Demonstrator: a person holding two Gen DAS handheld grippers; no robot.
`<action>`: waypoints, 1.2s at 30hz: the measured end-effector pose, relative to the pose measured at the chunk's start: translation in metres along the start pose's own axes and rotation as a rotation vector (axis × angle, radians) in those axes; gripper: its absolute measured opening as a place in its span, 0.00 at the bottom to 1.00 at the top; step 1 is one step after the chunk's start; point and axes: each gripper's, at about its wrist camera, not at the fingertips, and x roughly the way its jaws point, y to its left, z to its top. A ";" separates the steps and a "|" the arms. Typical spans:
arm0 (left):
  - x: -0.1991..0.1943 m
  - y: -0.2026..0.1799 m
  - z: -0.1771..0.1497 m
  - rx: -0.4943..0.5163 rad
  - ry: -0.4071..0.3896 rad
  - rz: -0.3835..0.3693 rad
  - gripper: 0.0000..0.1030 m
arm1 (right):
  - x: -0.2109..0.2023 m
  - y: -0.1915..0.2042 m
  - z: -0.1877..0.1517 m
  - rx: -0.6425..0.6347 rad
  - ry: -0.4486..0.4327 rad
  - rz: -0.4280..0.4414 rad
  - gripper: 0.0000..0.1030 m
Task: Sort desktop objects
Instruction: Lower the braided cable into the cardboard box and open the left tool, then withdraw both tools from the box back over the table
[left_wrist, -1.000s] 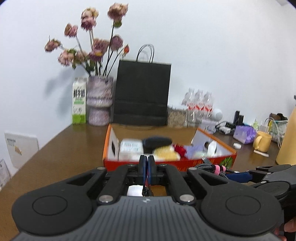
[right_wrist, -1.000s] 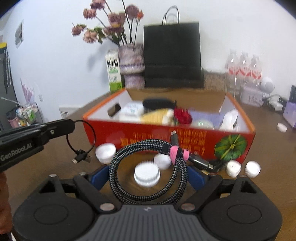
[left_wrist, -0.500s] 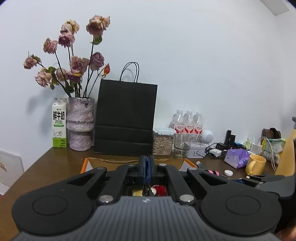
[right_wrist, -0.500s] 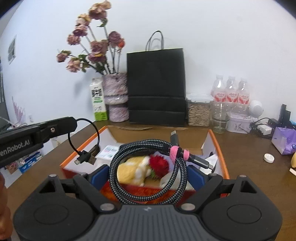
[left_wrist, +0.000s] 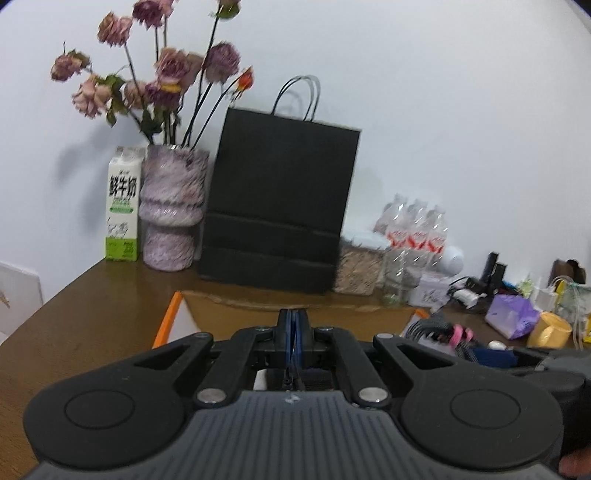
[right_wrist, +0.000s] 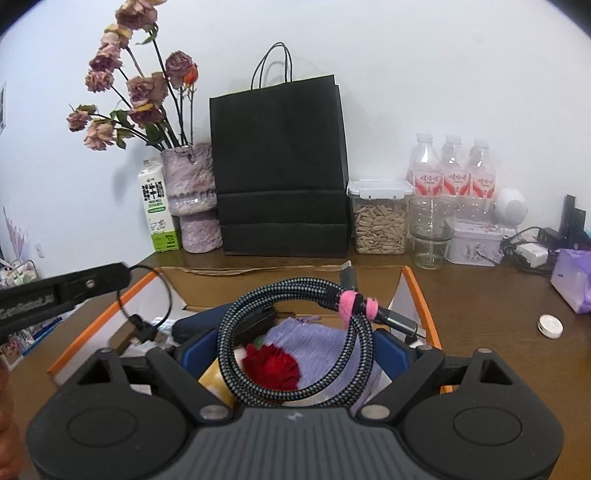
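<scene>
Both grippers now stand over the orange box (right_wrist: 417, 295), which a second ago lay beyond them with white caps on the table in front of it; we judge the carry finished and release the next step. Our right gripper (right_wrist: 295, 350) is closed on one coiled braided cable (right_wrist: 291, 332), bound by one pink strap (right_wrist: 354, 304), above the purple cloth (right_wrist: 325, 343) and red flower (right_wrist: 271, 363) inside the box. Our left gripper (left_wrist: 293, 332), fingers nearly together, pinches one thin black cable (right_wrist: 147, 321) hanging over the box's left side. Farther off we count three water bottles (right_wrist: 450, 166), one black bag (right_wrist: 280, 166), one milk carton (right_wrist: 157, 206).
</scene>
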 end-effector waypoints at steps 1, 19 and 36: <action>0.005 0.003 -0.002 -0.003 0.016 0.004 0.03 | 0.005 -0.002 0.000 -0.001 -0.002 -0.002 0.86; 0.017 -0.001 -0.020 0.064 0.022 0.162 1.00 | 0.024 0.004 -0.016 -0.095 0.014 -0.050 0.93; 0.003 -0.009 -0.021 0.105 -0.042 0.227 1.00 | 0.001 0.002 -0.017 -0.065 -0.025 -0.035 1.00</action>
